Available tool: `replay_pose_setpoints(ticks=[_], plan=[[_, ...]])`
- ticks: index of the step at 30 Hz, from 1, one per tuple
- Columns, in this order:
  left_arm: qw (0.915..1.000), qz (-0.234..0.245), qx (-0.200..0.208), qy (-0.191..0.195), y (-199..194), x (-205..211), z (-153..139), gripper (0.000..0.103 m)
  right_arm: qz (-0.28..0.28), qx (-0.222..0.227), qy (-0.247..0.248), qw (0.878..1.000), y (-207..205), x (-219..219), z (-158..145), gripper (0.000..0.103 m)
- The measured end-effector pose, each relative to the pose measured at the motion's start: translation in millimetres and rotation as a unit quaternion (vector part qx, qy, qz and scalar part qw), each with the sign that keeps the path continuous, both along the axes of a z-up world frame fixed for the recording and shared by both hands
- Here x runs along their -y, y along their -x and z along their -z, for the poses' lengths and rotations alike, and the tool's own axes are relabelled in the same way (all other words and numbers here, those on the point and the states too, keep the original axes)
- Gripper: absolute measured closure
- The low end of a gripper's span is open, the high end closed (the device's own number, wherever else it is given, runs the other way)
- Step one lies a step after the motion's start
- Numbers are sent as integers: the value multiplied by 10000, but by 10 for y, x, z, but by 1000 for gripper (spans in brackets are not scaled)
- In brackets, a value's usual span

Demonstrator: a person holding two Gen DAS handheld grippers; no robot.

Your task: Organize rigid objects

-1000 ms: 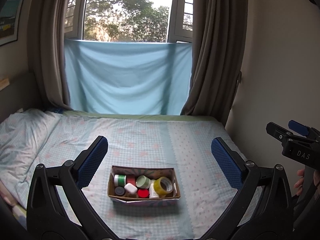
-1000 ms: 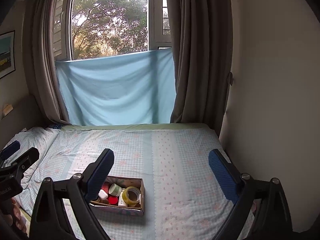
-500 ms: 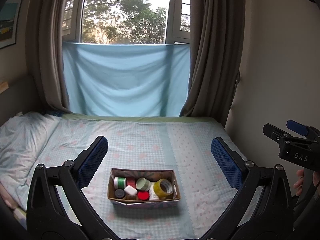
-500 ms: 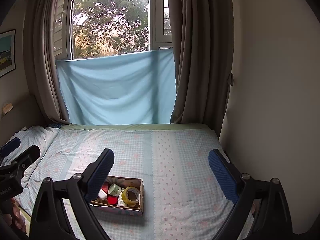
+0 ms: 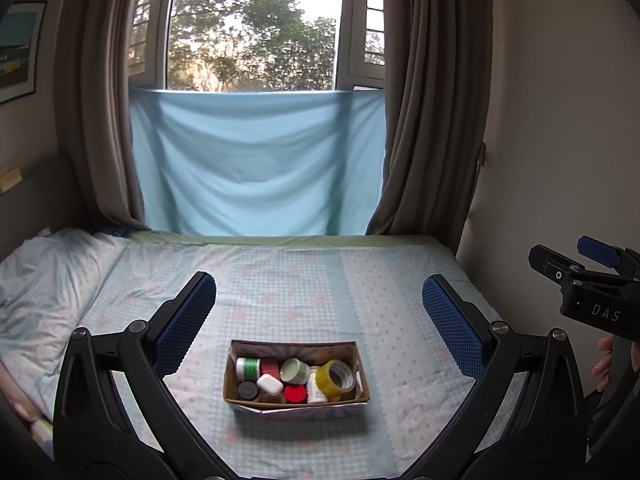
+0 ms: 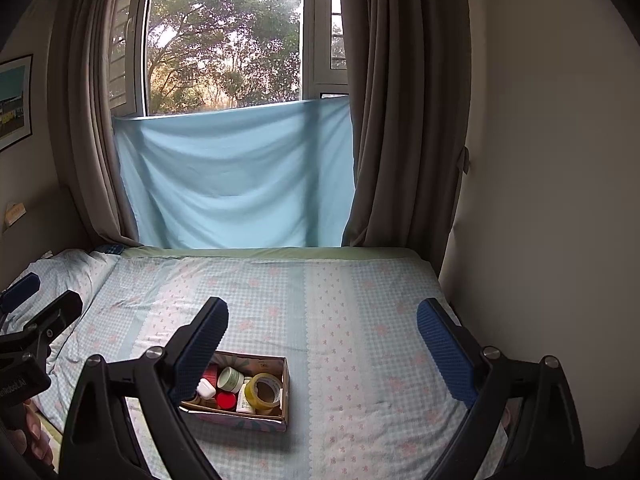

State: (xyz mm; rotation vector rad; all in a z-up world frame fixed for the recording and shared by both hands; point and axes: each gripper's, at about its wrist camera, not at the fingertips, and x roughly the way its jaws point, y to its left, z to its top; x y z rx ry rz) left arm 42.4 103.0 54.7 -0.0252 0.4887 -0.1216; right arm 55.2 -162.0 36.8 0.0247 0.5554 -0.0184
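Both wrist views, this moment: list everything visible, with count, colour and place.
cardboard box: one, brown, on the bed, near edge
tape roll: one, yellow, box's right end
red lid: one, front of box
pale green jar: one, box middle
green-banded roll: one, box's back left
white case: one, box middle
dark lid: one, box's front left
bed sheet: one, blue check with pink flowers
pillow: one, far left
blue cloth: one, across window
curtains: two, brown
framed picture: one, left wall
left tool: open, empty, above box
right tool: open, empty, right of box
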Motion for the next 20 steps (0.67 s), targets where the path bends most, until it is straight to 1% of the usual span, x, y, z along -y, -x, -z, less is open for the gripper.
replay_pose_setpoints(ticks=[2, 8, 13, 15, 17, 20], plan=[[10000, -59, 24, -66, -4, -6, -2, 0, -2, 4, -3, 10000, -1, 1, -1, 9], [9997, -37, 178, -170, 45, -25, -10, 0, 36, 53, 23, 10000, -21, -42, -26, 9], [9997, 133, 212, 22, 40, -79, -16, 0, 57, 67, 15, 10000, -37, -83, -29, 9], [9999, 58, 161, -6, 14, -98, -2, 0, 64, 71, 16, 10000, -38, -90, -27, 9], [9998, 1, 199, -78, 8, -116, 14, 0, 71, 63, -2, 10000, -45, -113, -30, 9], [9996, 62, 277, 16, 13, -171, 16, 0, 91, 65, -11, 9999, -42, -150, -26, 9]])
